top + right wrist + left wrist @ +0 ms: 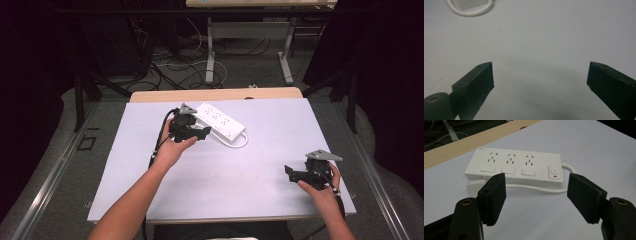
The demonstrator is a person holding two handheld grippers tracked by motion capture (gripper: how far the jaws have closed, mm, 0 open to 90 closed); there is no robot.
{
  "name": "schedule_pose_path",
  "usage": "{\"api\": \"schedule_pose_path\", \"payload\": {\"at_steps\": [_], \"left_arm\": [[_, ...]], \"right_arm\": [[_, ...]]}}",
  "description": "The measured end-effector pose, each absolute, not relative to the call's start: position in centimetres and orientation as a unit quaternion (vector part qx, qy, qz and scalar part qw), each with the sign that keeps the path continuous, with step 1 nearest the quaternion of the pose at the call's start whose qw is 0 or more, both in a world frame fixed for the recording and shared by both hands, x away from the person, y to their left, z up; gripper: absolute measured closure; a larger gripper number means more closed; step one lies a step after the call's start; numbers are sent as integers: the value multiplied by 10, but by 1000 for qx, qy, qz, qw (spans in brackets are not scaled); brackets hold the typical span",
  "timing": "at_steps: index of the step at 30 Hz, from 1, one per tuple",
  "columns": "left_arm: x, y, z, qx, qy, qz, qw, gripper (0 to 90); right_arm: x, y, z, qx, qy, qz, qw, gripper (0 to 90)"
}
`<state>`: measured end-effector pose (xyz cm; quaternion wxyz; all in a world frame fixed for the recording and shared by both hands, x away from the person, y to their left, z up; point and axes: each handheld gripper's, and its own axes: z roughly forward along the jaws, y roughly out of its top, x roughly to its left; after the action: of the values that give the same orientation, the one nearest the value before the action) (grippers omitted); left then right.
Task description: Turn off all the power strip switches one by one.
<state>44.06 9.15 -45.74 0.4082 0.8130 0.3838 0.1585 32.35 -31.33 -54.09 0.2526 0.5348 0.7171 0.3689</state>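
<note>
Up close, white power strip (514,166) w/ unreadable logo, left gripper (536,188) wide – empty, right gripper (540,75) wide.

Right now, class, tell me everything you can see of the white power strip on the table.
The power strip is a flat white block, plastic by its look, lying face up on the pale table near its far edge. It has three socket groups in a row, each with a rectangular button below, and a switch with a red mark at one end. A white cord leaves that end and runs back along its near side. Nothing grips it; the left gripper stands open, just short of it.
</note>
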Motion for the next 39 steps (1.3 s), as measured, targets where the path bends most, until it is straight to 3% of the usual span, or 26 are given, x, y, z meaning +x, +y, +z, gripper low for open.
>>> {"api": "schedule_pose_path", "payload": {"at_steps": [8,14,39], "left_arm": [[452,77,-452,817,384,139,408,448],[460,60,-452,820,383,125,407,495],[491,18,-458,834,395,120,367,833]], "right_arm": [[323,-314,-542,537,716,368,252,65],[323,-316,-542,538,715,369,251,65],[325,-318,-545,542,716,368,242,66]]}}
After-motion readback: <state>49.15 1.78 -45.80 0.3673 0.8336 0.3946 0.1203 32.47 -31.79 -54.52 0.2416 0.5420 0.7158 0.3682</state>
